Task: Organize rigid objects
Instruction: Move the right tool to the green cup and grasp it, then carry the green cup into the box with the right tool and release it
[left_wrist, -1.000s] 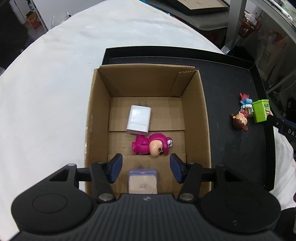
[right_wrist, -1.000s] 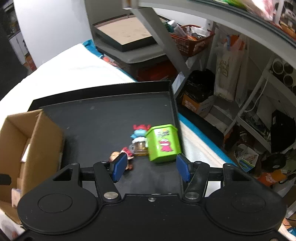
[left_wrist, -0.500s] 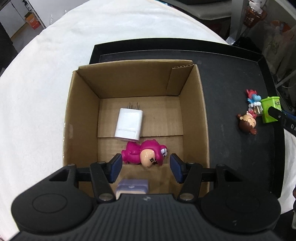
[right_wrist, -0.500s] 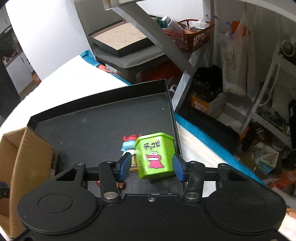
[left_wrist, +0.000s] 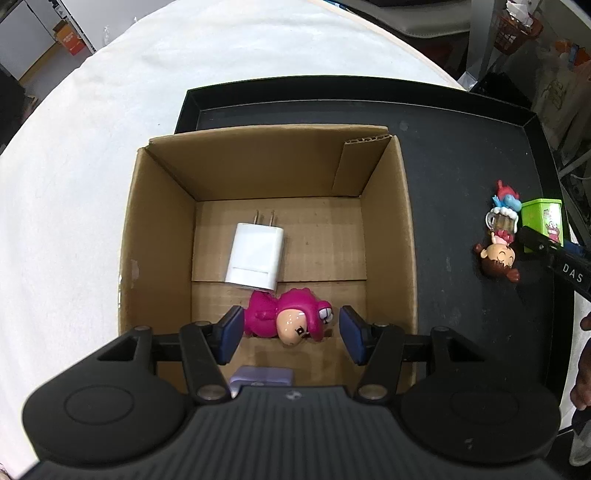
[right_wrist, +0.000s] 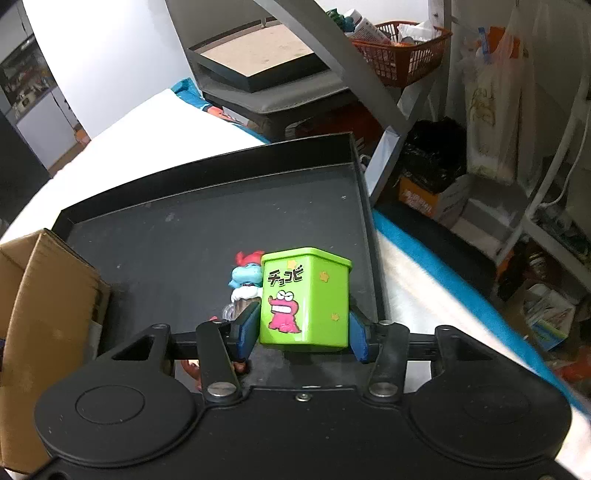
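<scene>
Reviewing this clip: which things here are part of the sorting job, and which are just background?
Job items:
brown cardboard box
white plug-in charger
pink hooded figurine
pale purple block
green printed tin, between the right gripper fingers
blue red-haired figurine
brown-haired doll figurine
black tray
left gripper, open

Background:
orange wire basket
framed board
</scene>
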